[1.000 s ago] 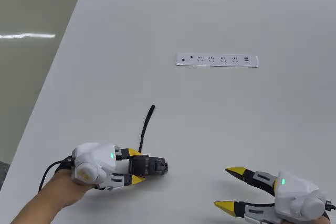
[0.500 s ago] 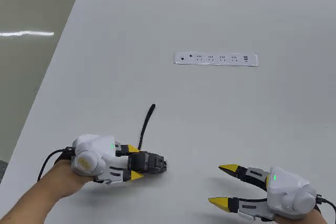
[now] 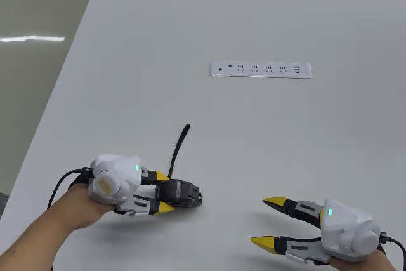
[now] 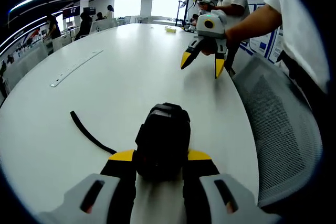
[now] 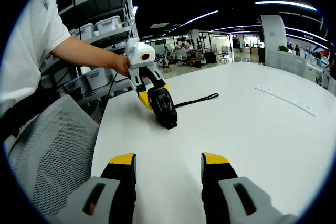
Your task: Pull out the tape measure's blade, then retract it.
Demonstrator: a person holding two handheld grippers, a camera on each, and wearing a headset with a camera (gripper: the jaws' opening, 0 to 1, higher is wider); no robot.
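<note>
White bench in open-plan office, left gripper still clamped tape measure, right gripper spread, edged nearer.

Right gripper view. The right tongs rise from the lower edge, yellow-tipped jaws spread wide over the bare white desk. Farther along the desk, the left tongs, held by a person's hand, clamp a black tape measure resting on the surface; its black strap trails away to the right. A power strip lies at the far right, and a mesh chair stands at the left.
</note>
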